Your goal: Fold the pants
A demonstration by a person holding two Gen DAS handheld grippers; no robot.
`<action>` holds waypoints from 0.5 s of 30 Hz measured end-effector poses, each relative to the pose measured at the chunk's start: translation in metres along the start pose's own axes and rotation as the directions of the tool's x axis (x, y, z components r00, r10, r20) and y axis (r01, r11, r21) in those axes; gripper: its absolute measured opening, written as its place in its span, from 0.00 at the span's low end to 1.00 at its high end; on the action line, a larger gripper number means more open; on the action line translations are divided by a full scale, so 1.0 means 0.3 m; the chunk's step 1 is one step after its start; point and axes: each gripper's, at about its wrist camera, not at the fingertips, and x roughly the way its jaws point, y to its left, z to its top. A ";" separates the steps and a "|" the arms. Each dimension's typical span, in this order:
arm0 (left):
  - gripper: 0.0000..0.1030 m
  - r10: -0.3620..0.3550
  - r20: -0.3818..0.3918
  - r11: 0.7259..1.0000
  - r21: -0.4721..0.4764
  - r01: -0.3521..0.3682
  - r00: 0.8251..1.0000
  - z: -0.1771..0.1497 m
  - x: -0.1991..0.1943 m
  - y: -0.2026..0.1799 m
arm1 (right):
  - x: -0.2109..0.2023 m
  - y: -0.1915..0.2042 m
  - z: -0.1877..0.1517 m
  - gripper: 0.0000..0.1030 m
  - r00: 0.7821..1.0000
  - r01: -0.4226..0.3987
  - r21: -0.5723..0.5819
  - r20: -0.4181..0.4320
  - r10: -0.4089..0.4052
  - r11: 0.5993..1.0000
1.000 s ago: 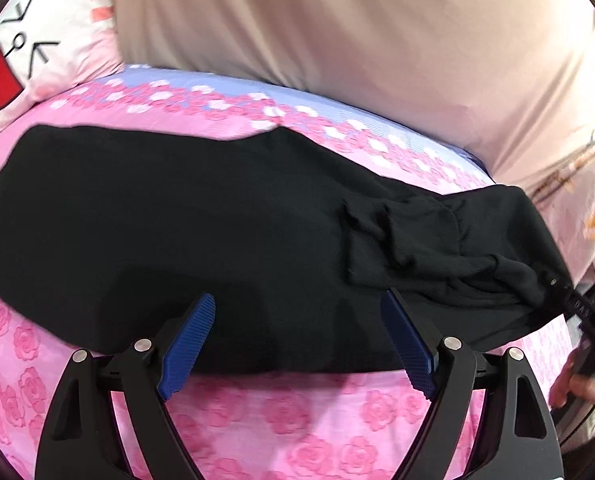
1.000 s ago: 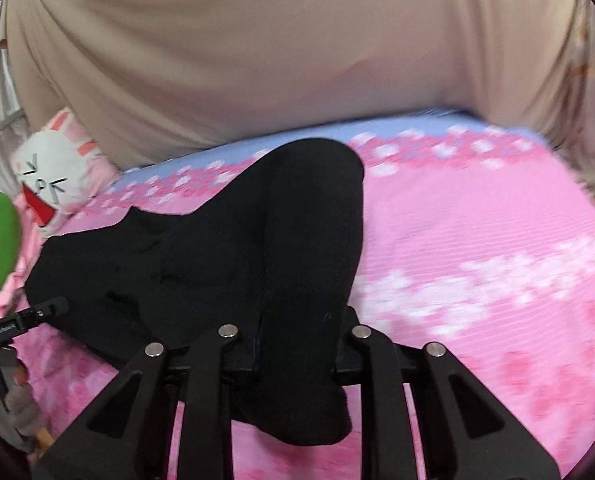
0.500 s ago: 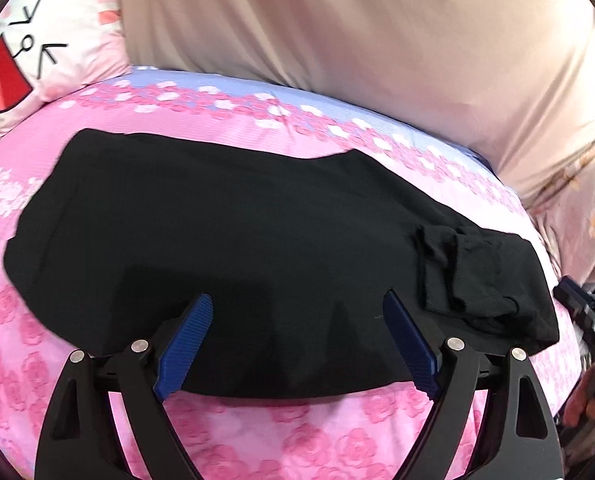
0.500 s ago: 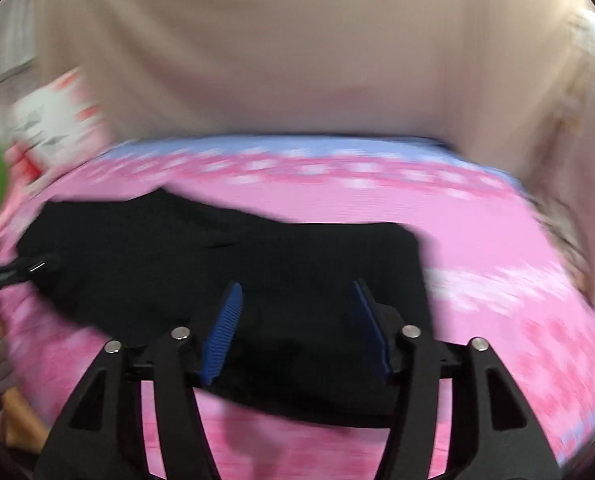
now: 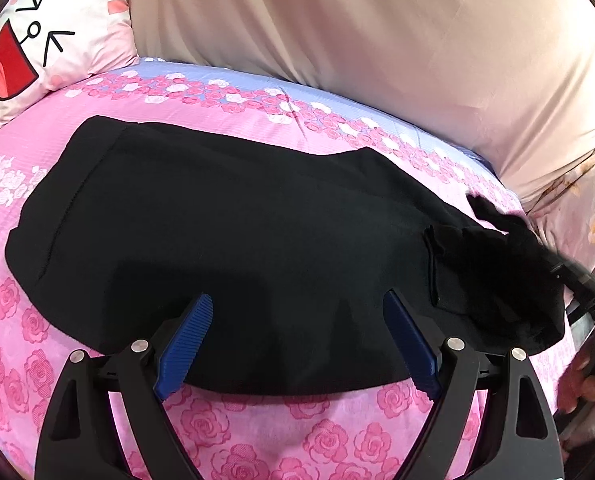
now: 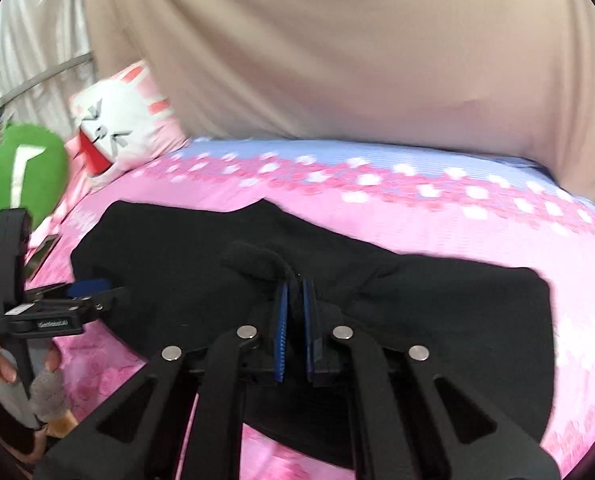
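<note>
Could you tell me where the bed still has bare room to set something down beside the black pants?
Free: the pink sheet between the pants and the beige drape, and the near strip under the left gripper. Crowded: the corner by the bunny pillow and green cushion.

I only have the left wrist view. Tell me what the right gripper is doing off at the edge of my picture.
Observer: The right gripper has just been closing its jaws, and they pinch a raised fold of the black fabric pants.
Operator: Say where my left gripper sits from that side.
Observer: In the right wrist view, the left gripper is at the pants' left edge, jaws open. I cannot tell whether it touches the cloth.
Operator: Name something beyond my frame.
Observer: A round green cushion sits beside the white rabbit-face pillow.
</note>
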 end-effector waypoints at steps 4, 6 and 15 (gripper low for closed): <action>0.82 0.018 0.029 0.999 -0.034 -0.017 0.999 0.004 -0.039 0.039 | 0.159 0.018 -0.090 0.11 0.990 0.055 -0.035 -0.131 -0.059 0.998; 0.82 0.063 0.053 0.996 -0.064 -0.059 0.997 0.011 -0.079 0.087 | 0.108 0.020 -0.087 0.36 0.995 0.020 0.000 -0.099 -0.020 1.000; 0.83 0.187 0.040 0.903 -0.401 -0.156 0.981 0.004 -0.162 0.475 | 0.032 0.047 -0.133 0.69 0.998 0.047 0.008 -0.043 -0.047 0.999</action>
